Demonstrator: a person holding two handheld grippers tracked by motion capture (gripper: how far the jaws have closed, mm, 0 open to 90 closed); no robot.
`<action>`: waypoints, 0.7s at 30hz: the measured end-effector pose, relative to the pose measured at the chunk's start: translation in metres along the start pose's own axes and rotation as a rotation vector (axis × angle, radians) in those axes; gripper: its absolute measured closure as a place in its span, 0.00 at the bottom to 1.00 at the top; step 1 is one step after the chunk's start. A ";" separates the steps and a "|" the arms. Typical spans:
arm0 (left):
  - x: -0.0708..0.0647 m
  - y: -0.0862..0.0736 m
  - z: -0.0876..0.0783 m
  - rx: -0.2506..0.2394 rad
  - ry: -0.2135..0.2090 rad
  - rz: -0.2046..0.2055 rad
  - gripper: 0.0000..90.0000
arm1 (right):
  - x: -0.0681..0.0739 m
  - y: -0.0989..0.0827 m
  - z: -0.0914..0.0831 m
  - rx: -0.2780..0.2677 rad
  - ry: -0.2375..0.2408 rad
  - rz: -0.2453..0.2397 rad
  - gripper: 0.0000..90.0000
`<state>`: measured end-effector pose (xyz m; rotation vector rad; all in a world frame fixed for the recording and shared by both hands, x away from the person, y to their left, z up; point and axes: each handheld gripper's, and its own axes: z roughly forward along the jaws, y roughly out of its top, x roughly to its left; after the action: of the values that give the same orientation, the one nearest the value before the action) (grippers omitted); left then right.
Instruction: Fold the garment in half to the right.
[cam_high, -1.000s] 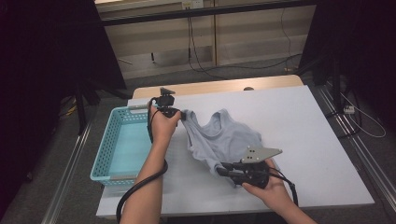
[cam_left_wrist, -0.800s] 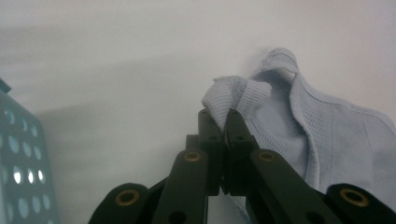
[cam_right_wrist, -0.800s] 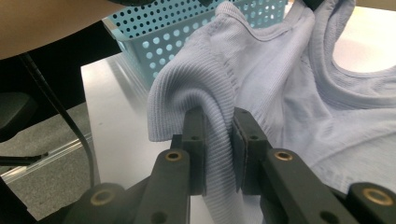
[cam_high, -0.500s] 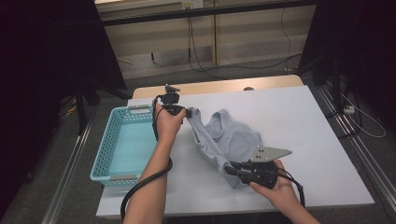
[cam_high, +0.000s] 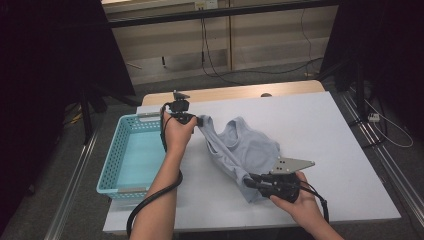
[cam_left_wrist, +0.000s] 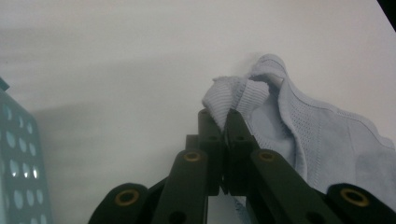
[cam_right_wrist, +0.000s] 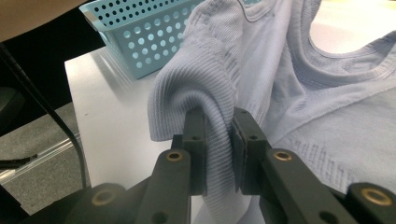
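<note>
Shirt (cam_high: 240, 150) is strung between our two grippers on the white table (cam_high: 330, 130), pale blue ribbed knit, its long run going diagonally from far-left to near-right. Left gripper (cam_high: 199, 121) has its jaws pinched together on a ribbed edge at the far end, just beside the basket (cam_high: 112, 165). In the left gripper view the cuff-like fold (cam_left_wrist: 233, 95) pokes out past the tips. Right gripper (cam_high: 252, 181) is clamped on a thick bunch of ribbed hem at the near end; the right gripper view shows fabric bulging between the pads (cam_right_wrist: 196, 126).

We judge the next move hinges on that diagonal: the basket lies left of the cloth, so the left hand is much nearer to it, and the right end has the whole table width to travel.

Hard to tell: which edge each jaw holds (hem, sleeve or neck), how many layers are in the right pinch, and what lies under the folded middle.
</note>
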<state>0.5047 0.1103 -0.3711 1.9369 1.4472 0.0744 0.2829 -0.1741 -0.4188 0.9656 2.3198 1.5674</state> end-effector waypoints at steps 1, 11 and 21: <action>0.000 0.000 0.000 -0.002 0.006 -0.001 0.98 | 0.000 0.000 0.000 0.002 -0.001 -0.001 0.87; 0.002 -0.002 -0.001 0.008 -0.008 -0.004 0.98 | -0.007 -0.003 -0.005 0.016 -0.028 0.008 0.87; 0.005 -0.003 0.005 0.015 0.012 -0.002 0.87 | -0.003 -0.005 -0.004 0.034 -0.016 -0.005 0.87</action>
<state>0.5062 0.1124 -0.3786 1.9504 1.4616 0.0746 0.2813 -0.1805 -0.4222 0.9753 2.3437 1.5180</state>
